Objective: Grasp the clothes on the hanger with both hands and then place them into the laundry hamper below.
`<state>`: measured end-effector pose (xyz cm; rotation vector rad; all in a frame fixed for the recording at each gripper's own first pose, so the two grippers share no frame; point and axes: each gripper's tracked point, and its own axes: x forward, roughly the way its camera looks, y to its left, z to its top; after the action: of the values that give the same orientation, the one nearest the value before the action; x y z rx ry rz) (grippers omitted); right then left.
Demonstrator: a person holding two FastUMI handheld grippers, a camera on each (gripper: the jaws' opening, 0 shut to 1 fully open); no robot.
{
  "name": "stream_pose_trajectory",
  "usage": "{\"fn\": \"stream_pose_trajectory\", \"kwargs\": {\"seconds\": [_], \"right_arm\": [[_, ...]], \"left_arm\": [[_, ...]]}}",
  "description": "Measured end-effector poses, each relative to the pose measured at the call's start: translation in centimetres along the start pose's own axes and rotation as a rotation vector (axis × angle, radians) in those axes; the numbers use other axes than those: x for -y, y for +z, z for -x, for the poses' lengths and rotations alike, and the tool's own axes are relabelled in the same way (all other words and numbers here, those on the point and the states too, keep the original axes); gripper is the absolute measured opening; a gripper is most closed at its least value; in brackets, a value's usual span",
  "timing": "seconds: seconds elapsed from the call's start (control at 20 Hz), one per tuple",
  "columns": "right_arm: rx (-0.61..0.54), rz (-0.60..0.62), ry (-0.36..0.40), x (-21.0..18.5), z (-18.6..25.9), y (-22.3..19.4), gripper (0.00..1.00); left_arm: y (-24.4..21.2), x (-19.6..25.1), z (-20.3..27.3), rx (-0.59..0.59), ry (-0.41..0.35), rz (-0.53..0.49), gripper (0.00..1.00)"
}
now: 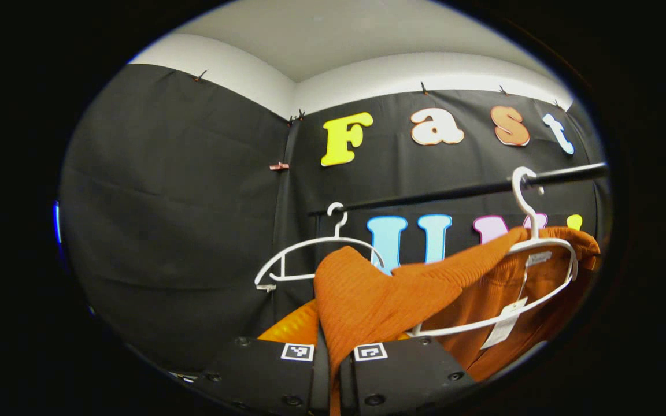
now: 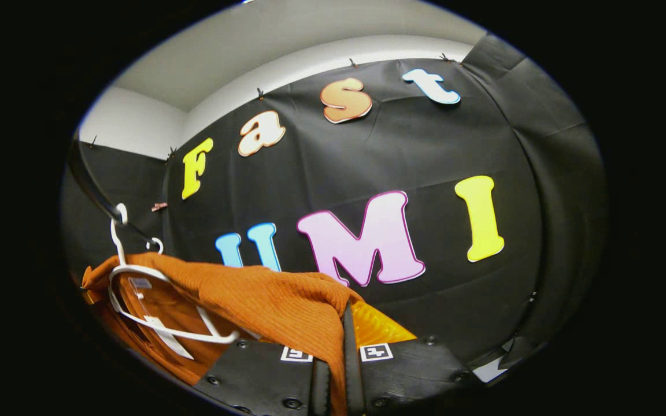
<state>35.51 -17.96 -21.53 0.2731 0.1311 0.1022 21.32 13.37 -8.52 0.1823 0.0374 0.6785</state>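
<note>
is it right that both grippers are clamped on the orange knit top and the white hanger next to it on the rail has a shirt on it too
Not quite. In the left gripper view the second white hanger on the black rail is bare. The rest holds: the left gripper and the right gripper each pinch a fold of the orange knit top, which is draped over its own hanger.

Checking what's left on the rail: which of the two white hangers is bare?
The left hanger in the left gripper view hangs bare on the rail. The right hanger still carries the orange garment, which both grippers pinch.
</note>
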Motion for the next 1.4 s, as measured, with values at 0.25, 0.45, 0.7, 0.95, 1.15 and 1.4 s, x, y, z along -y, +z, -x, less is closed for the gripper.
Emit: {"fn": "stream_pose_trajectory", "kwargs": {"seconds": [0.25, 0.45, 0.7, 0.95, 1.15, 1.4], "right_arm": [[0.042, 0.114, 0.029, -0.7, -1.9, 2.1, 0.19], [0.037, 0.129, 0.048, -1.2, -3.2, 1.9, 0.19], [-0.069, 0.162, 0.048, -1.1, -4.6, -2.6, 0.19], [-0.178, 0.126, 0.055, -0.6, -4.5, -7.9, 0.19], [-0.274, 0.098, 0.029, 0.1, -3.4, -12.7, 0.19], [-0.37, 0.072, 0.016, 0.6, -0.8, -16.6, 0.19]], "left_arm": [[3.0, -1.0, -3.3, 0.073, -0.019, -0.182, 0.11], [0.0, -0.9, -6.4, -0.028, -0.079, -0.177, 0.12], [-5.6, -1.1, -8.9, -0.174, -0.142, -0.099, 0.11], [-12.0, -1.7, -9.2, -0.31, -0.158, -0.07, 0.1], [-16.0, -2.1, -7.4, -0.384, -0.129, -0.067, 0.11], [-19.7, -3.3, -4.1, -0.455, -0.094, -0.046, 0.1]]}}
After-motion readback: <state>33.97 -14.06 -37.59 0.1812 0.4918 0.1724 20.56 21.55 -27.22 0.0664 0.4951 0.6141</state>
